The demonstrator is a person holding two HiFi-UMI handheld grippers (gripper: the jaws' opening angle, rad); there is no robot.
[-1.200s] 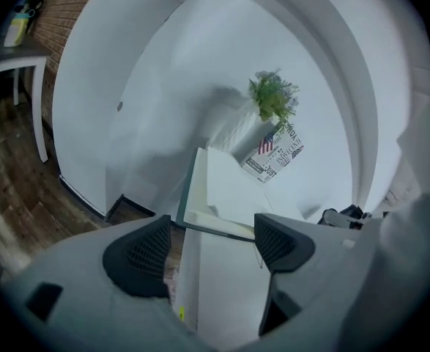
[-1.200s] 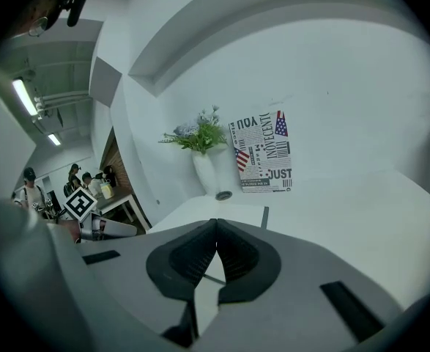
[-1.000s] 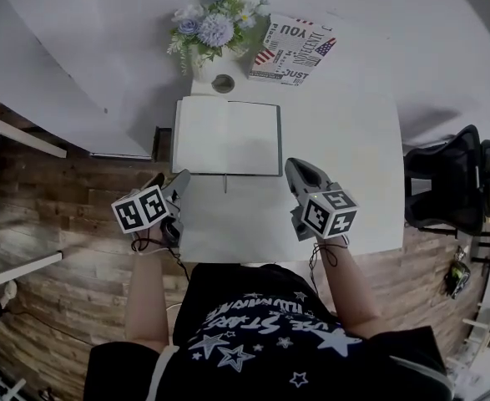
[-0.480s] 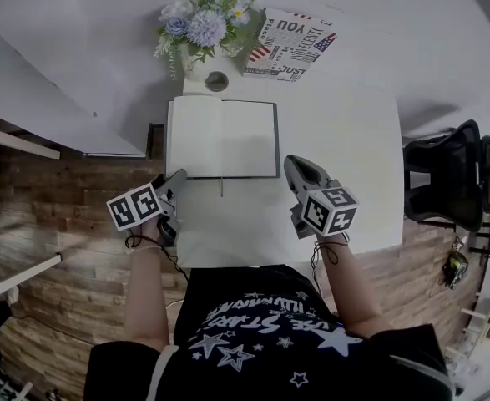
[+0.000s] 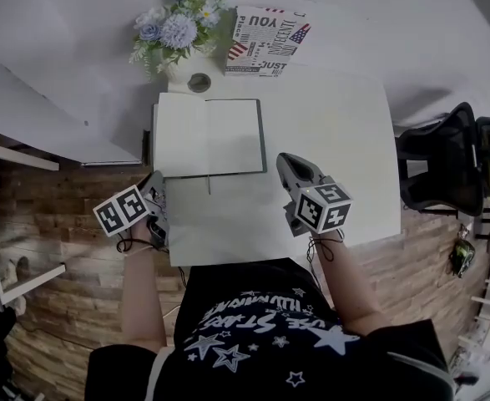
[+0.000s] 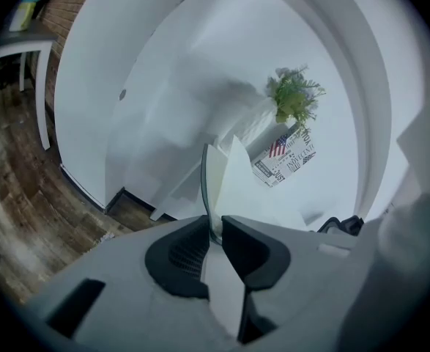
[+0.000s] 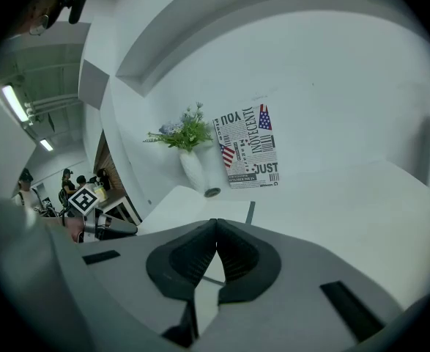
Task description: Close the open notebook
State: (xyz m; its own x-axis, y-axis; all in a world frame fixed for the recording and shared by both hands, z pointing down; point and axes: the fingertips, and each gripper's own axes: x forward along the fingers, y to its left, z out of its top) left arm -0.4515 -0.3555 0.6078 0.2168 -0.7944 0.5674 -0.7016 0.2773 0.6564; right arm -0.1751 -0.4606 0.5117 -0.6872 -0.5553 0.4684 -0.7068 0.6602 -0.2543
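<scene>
The open notebook (image 5: 207, 136) lies flat on the white table (image 5: 328, 140), its blank pages up and a dark cover edge on its right side. My left gripper (image 5: 155, 179) is at its near left corner. In the left gripper view the jaws are closing, with the thin edge of the notebook's cover (image 6: 213, 189) pinched between the pads of the left gripper (image 6: 216, 224). My right gripper (image 5: 283, 162) rests near the notebook's near right corner, apart from it. The right gripper (image 7: 216, 227) is shut with nothing between its pads, and the notebook (image 7: 176, 202) lies ahead of it.
A white vase of flowers (image 5: 174, 30) and a printed flag-pattern bag (image 5: 265, 30) stand behind the notebook, with a small round object (image 5: 199, 82) between them. A black chair (image 5: 445, 161) is to the right. A white side table (image 5: 19, 215) stands on the wood floor at the left.
The left gripper's jaws have gone from wide apart to pinching the notebook's near left corner. The head view has swung a little, so everything sits further left. Both hands stay put.
</scene>
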